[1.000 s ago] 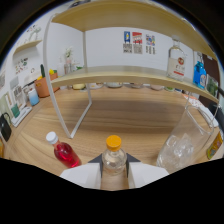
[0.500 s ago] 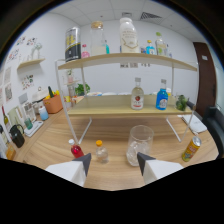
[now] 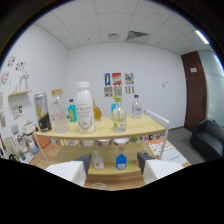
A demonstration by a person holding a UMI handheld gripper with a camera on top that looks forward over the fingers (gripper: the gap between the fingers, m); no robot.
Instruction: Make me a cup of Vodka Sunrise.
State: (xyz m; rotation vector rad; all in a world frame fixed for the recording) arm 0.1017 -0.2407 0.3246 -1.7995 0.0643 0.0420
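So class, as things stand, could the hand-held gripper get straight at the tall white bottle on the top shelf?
Probably yes. The hand-held gripper is open and holds nothing, and the white bottle stands at the front edge of the top shelf, beyond the fingers with nothing in front of it. Neighbouring bottles stand close beside it.

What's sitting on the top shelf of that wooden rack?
On the top shelf stand a big white bottle, a dark can, a clear jar and several smaller bottles. The open fingers hold nothing and cover part of the lower shelf.
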